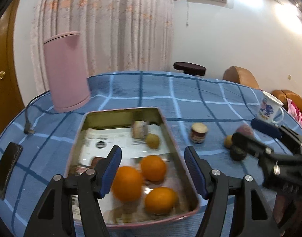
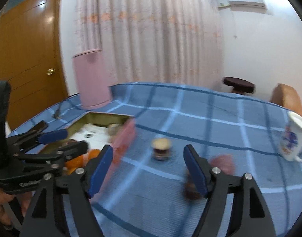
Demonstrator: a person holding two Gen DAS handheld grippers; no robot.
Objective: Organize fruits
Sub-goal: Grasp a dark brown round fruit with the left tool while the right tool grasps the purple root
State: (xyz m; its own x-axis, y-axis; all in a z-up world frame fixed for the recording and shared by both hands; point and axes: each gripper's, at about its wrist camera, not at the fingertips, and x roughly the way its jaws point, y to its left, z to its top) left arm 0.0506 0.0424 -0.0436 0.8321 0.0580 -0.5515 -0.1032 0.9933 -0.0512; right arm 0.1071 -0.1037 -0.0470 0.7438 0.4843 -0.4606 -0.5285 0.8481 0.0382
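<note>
A metal tray (image 1: 174, 138) sits on a blue checked tablecloth (image 1: 210, 102). Inside the tray lie three oranges (image 1: 153, 168), near its front edge, and a kiwi (image 1: 152, 141) further back. The left gripper (image 1: 152, 165) hovers over the tray's front, its jaws spread wide and holding nothing. To the right of the tray, loose on the cloth, stand a small jar (image 1: 198, 132) and blurred fruit: one pinkish piece (image 2: 223, 163) and a darker one (image 2: 191, 187). The right gripper (image 2: 148, 168) hangs over this area, jaws spread and empty. The step appears to be collecting remaining fruit; next, the right gripper likely needs to lower around a piece and close.
</note>
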